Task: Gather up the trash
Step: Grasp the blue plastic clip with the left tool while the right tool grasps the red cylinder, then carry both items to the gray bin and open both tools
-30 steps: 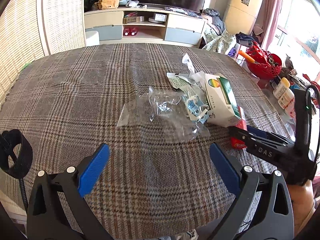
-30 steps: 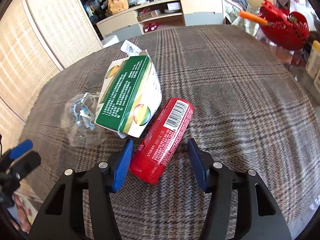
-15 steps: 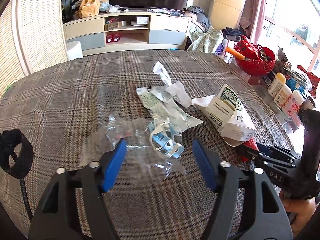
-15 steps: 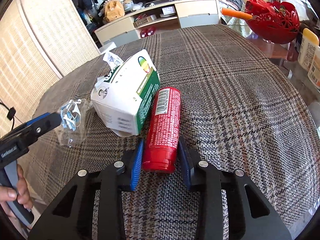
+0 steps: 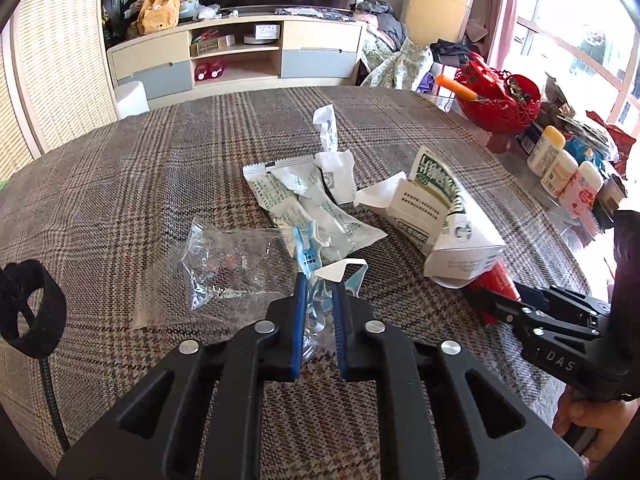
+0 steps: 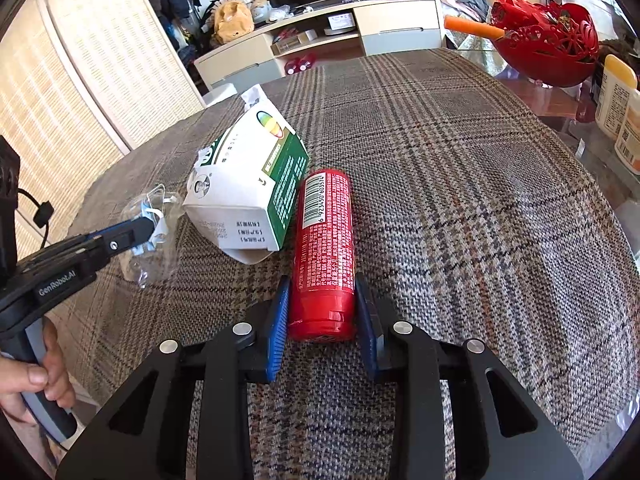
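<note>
A plaid cloth (image 5: 120, 184) covers the whole table, and the trash lies in a loose heap near its middle. Largest of it is a crushed white-and-green carton (image 6: 248, 184) lying on its side; right beside it, touching its green face, lies a red tube (image 6: 326, 248) with a barcode label. The right gripper (image 6: 322, 312) has its blue pads pressed against both flanks of the tube's near end, the jaws having just closed in to clasp it. Left of the carton lie white foil wrappers (image 5: 304, 196), and nearer still a crumpled clear plastic bag (image 5: 228, 268) with a blue-and-white strip. The left gripper (image 5: 318, 308) has just pinched its jaws nearly together on the near corner of that bag, the film bunched between the pads. The left wrist view shows the wrappers, which the carton hides from the right; the right wrist view shows the tube's full length, while the left sees only a red sliver under the carton. Each view catches the other gripper and the hand holding it.
</note>
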### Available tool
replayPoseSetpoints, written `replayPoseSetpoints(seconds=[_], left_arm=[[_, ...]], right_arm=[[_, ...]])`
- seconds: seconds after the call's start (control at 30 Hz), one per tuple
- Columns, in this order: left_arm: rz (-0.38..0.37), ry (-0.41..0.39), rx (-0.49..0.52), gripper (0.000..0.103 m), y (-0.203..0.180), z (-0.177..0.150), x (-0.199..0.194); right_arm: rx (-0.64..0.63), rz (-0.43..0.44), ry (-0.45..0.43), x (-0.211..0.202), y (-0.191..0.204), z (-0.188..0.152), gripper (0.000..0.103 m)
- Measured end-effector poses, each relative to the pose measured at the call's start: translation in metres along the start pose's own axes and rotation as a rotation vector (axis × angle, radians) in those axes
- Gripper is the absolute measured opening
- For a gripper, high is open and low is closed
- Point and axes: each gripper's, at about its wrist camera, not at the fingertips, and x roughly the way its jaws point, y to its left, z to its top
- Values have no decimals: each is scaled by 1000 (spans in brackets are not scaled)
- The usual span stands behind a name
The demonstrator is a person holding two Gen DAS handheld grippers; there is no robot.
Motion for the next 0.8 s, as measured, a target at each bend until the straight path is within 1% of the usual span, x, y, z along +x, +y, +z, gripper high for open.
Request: replayPoseSetpoints(seconds=[0.17,0.3,0.5,0.67,0.8], left_arm=[[11,-35,30,7,-10,-2,-27],[7,-57,23,7,-16,-13,-51],[-15,-35,-9,7,-28,-54,-73],[-32,-15,-22,7,-42,-101,-92],[-43,6,-48,7,-49,-132,-103]], right_arm=[[2,24,21,-10,6,-12,31],[-4,23,34,-21,10,-29,31],[-19,9,41,-47,15,-63,31],[-35,12,52,-67,18,-92,31],[-36,20,69,-77,19,-119,31]])
